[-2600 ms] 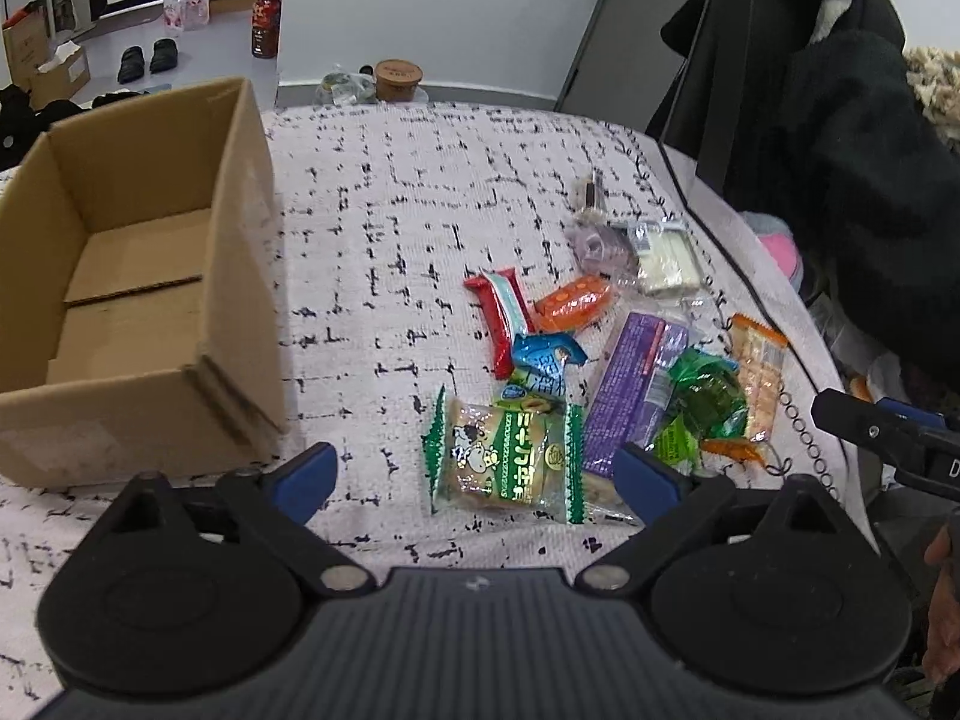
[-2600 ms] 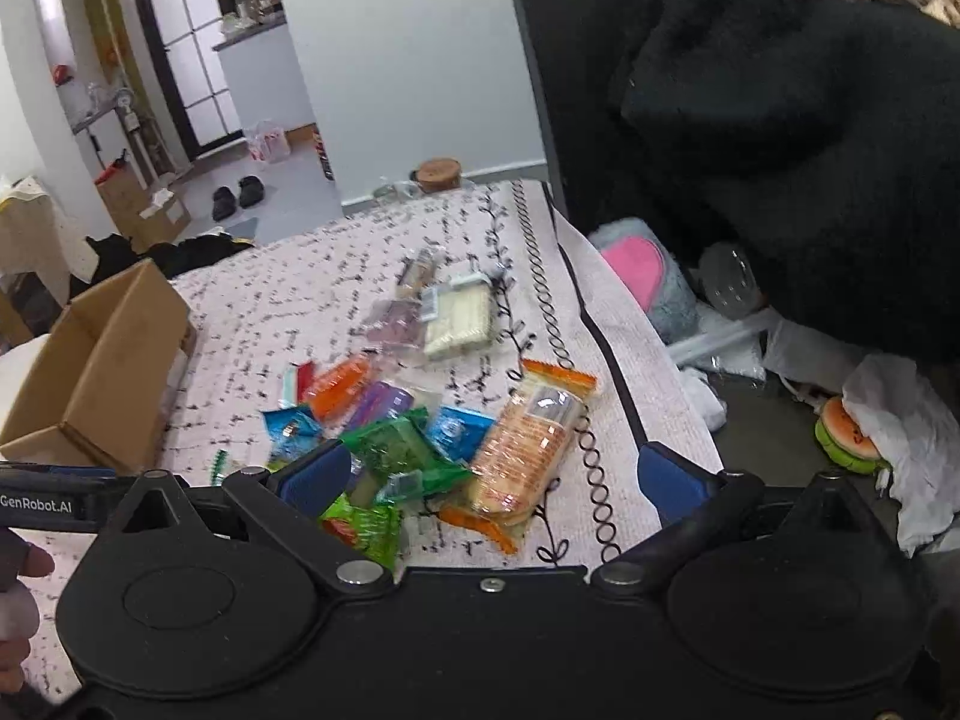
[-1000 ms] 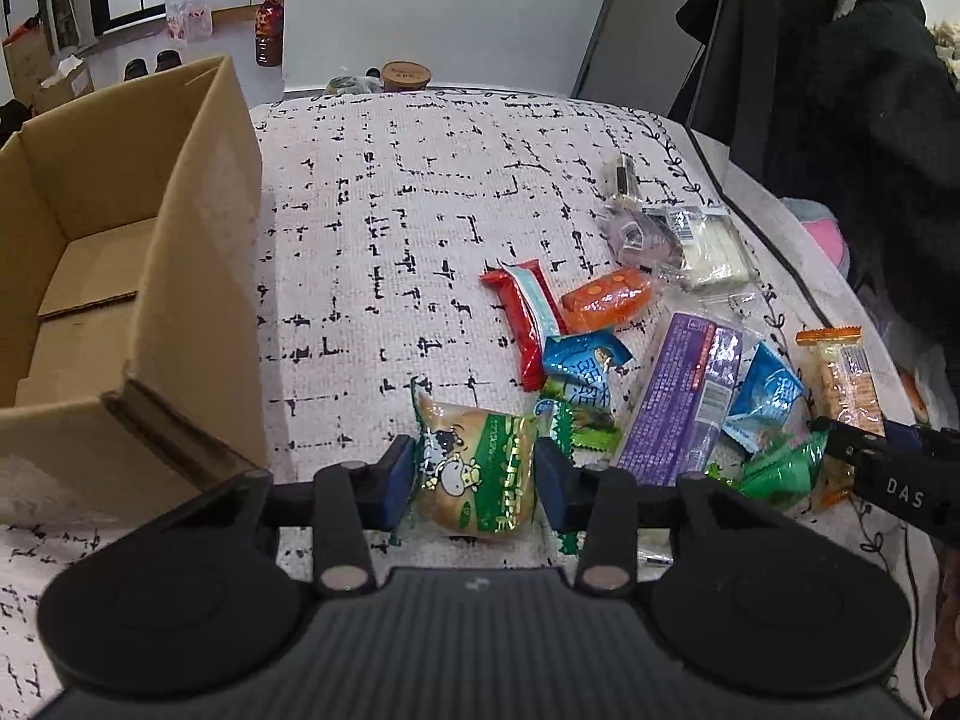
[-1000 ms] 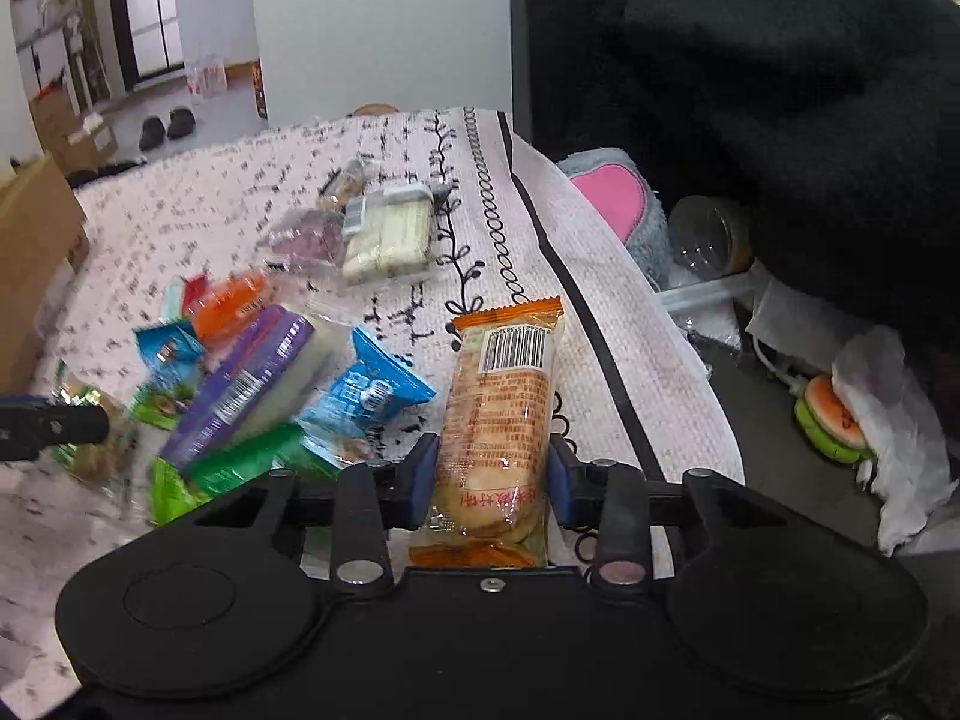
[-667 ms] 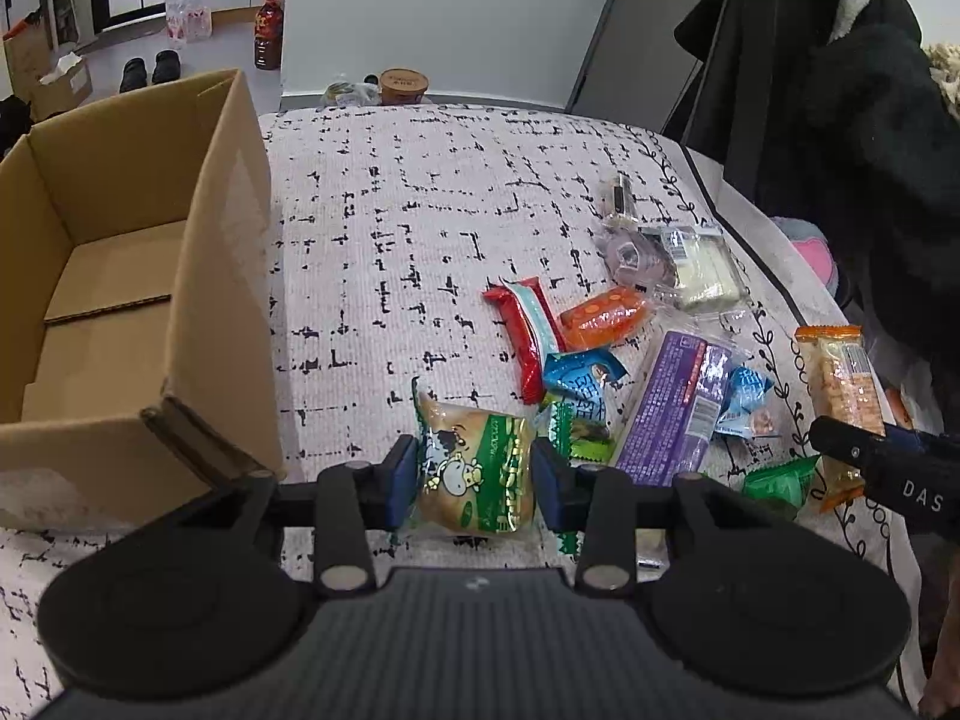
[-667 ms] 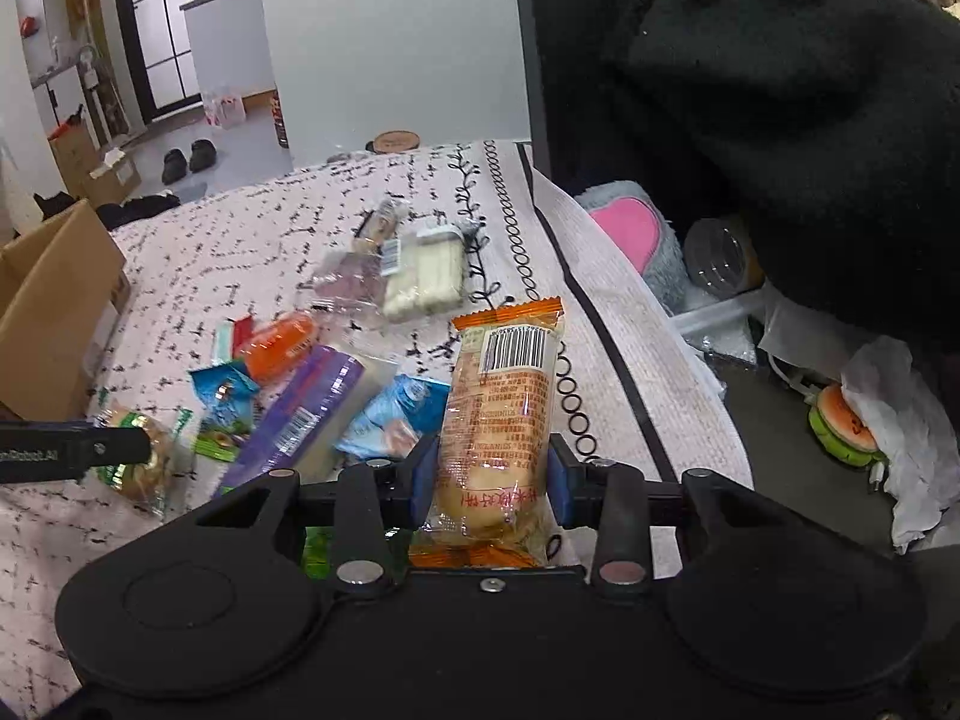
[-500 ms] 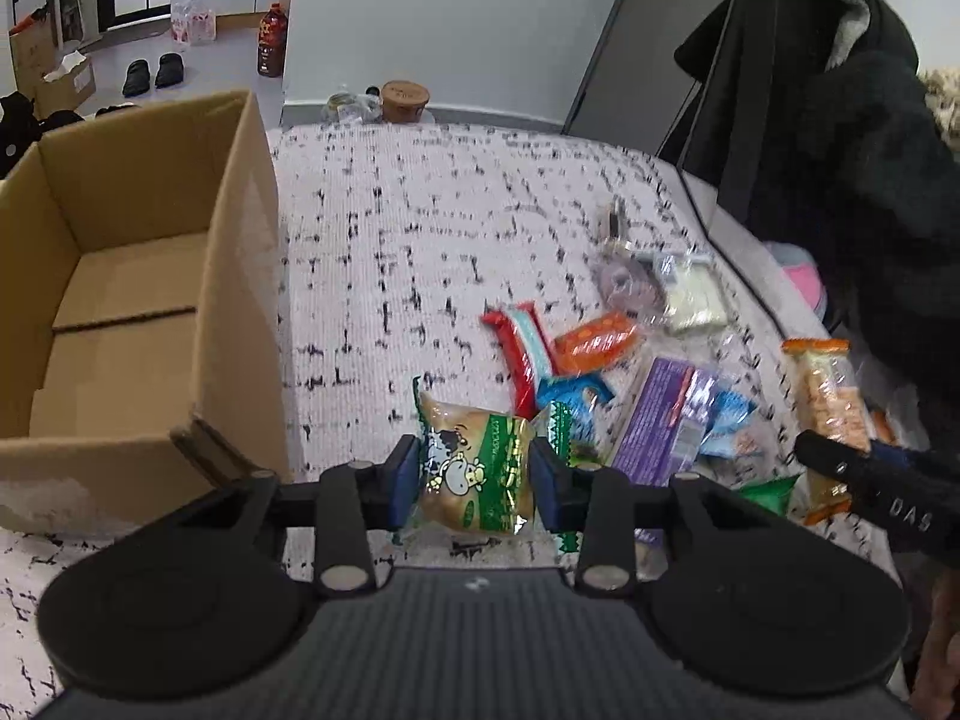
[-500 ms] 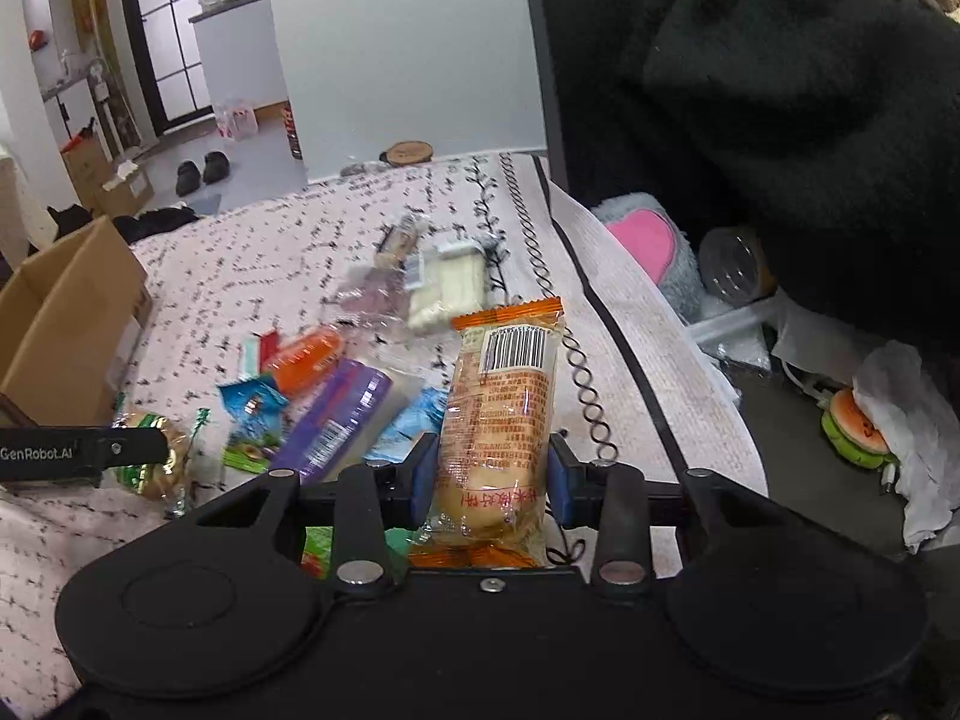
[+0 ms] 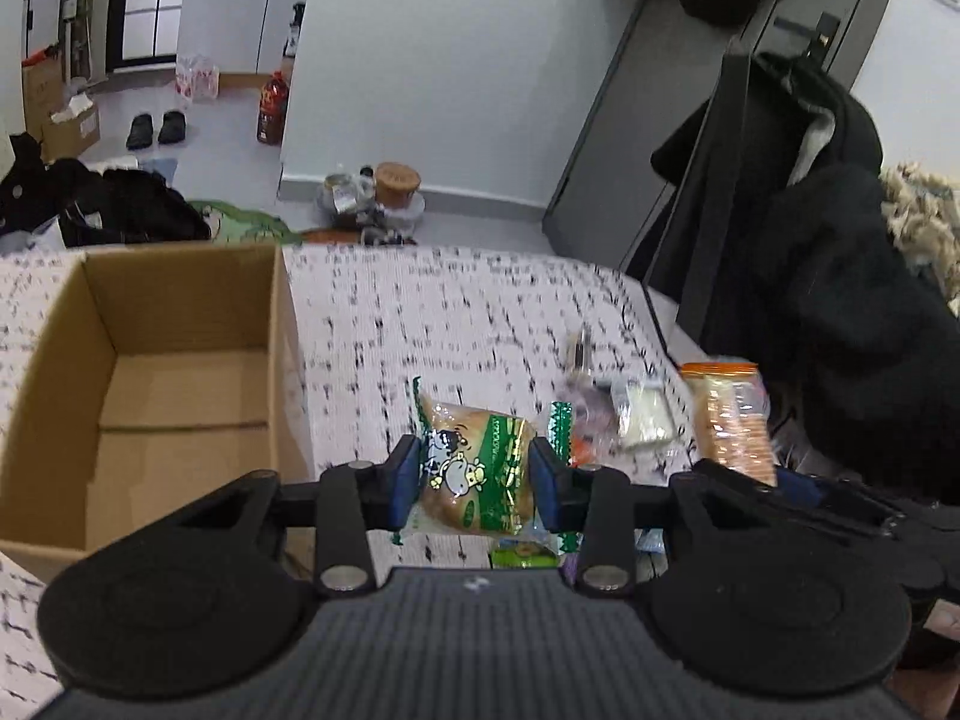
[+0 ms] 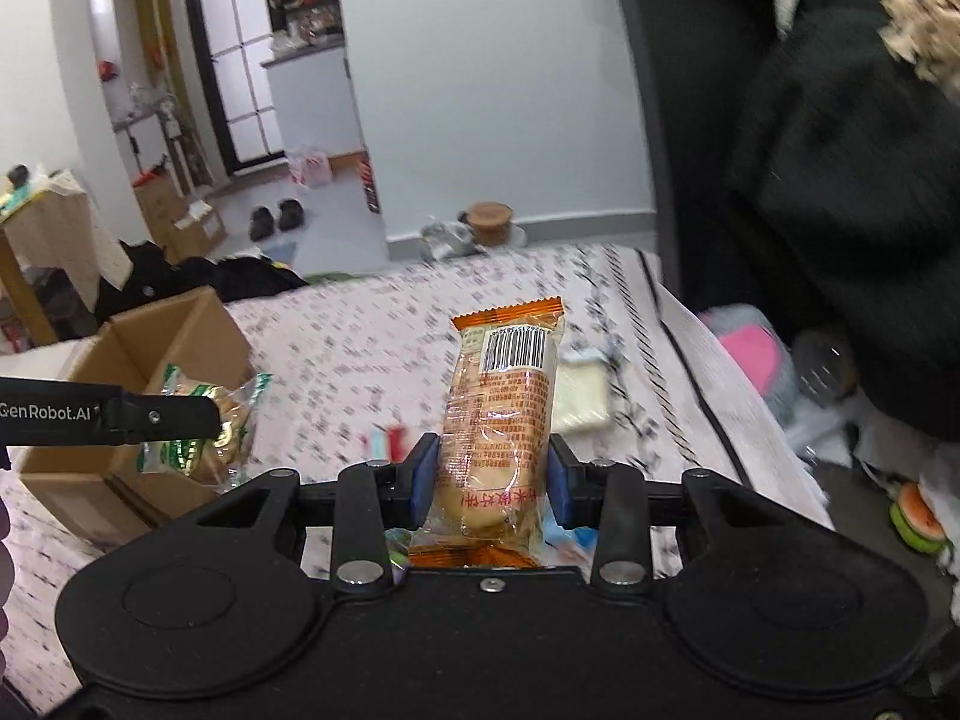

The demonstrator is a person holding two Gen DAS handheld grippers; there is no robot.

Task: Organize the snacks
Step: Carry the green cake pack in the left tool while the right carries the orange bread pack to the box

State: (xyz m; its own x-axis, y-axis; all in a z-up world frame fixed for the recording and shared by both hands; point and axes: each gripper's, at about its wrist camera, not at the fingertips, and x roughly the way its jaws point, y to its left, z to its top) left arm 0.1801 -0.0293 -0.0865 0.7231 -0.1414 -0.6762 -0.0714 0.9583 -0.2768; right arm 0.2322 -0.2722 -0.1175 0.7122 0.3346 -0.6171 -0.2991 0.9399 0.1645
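- Open brown cardboard box (image 9: 150,372) is sitting at far left on the white black-flecked bed cover (image 9: 456,312); it is looking empty inside.
- Left tongs (image 9: 474,483) are pinching the green-and-gold cow-print bun packet (image 9: 474,468) between the blue pads, which are pressing on both of its sides.
- That packet is now hanging clear of the cover; a second ago it was lying on the cloth among the pile. It is just right of the box's near wall.
- Loose snack pile (image 9: 624,420) is staying on the cover, right of centre, blurred.
- Right tongs (image 10: 489,483) are pinching the long orange-edged clear biscuit pack (image 10: 501,414), standing upright, barcode end up.
- This pack has also been lifted off the cover since a second ago; both views are now showing more room and less cloth.
- Meaning for the task: both pickups are looking done, and carrying to the box is probably the step in hand. Left packet is nearer the box; right pack is well apart from it.
- Risk, as a guess: slippery wrappers could be sliding in the grip during the swing.
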